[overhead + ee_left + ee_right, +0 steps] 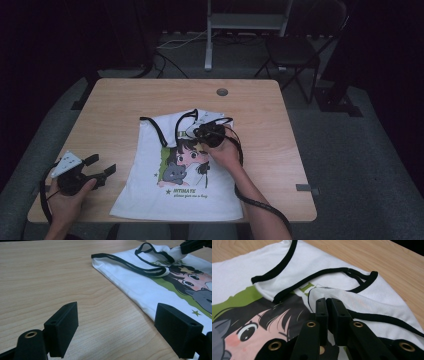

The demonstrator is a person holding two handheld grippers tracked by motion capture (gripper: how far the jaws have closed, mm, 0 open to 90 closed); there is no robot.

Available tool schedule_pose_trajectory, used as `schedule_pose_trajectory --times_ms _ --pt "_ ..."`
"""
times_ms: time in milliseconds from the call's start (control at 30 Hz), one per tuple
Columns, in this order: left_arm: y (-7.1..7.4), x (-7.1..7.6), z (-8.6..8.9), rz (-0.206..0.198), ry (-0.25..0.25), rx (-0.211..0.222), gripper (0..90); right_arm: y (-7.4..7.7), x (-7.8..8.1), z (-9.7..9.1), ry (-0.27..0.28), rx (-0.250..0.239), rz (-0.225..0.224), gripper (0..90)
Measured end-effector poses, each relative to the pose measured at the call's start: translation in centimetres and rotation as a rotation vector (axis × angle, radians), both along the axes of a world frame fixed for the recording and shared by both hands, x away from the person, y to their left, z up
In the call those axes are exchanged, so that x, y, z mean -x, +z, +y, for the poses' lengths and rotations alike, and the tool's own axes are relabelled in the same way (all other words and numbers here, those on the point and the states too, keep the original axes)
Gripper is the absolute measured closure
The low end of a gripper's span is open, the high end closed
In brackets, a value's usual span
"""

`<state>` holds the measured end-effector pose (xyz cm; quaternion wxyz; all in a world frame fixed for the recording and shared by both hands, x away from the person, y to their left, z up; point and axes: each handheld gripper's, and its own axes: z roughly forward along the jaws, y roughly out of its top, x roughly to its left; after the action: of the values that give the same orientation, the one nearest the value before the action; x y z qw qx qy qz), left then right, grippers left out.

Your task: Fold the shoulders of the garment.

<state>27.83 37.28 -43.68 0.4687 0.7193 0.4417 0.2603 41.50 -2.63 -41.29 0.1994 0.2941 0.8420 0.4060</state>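
While both hands stay at the near side of the table, the scene reads like this, from near to far:

Left hand: it (pixel 62 197) rests at the near left corner of the table (pixel 120 100), beside the shirt and apart from it.

Left gripper: it (pixel 102 169) lies low over the bare wood with its jaws wide apart and nothing between them. In the left gripper view (pixel 116 327) the two black pads stand far from each other, and only wood shows between them.

Right hand: it (pixel 226 152) lies on the upper part of the shirt, and the forearm comes in from the near edge over the shirt's right side.

Right gripper: it (pixel 202 132) sits at the neck area of the shirt. In the right gripper view (pixel 329 302) the jaws are pressed together on a fold of the white cloth, just below the black neck trim.

Shirt: it (pixel 150 175) is white with black trim, lies flat in the middle of the table, hem toward the person and neck away. The right shoulder part is folded over toward the print.

Print: a cartoon girl with a grey cat (pixel 176 172) on a green patch, with small text below.

Cable: it (pixel 257 202) runs from the right gripper along the forearm.

Hole: a small round one (pixel 222 92) is in the table beyond the shirt.

Chair: it (pixel 295 50) stands on the floor behind the table, in the dark.
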Motion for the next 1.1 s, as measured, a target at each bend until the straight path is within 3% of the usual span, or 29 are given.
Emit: schedule_pose_trajectory --times_ms 600,1100 --pt "0.0 0.0 0.0 0.001 0.000 -0.005 18.9 -0.4 1.5 0.2 0.039 -0.011 0.010 84.7" --pt "0.0 0.0 0.0 0.001 0.000 -0.005 18.9 -1.0 2.3 0.1 0.059 0.008 0.021 84.4"
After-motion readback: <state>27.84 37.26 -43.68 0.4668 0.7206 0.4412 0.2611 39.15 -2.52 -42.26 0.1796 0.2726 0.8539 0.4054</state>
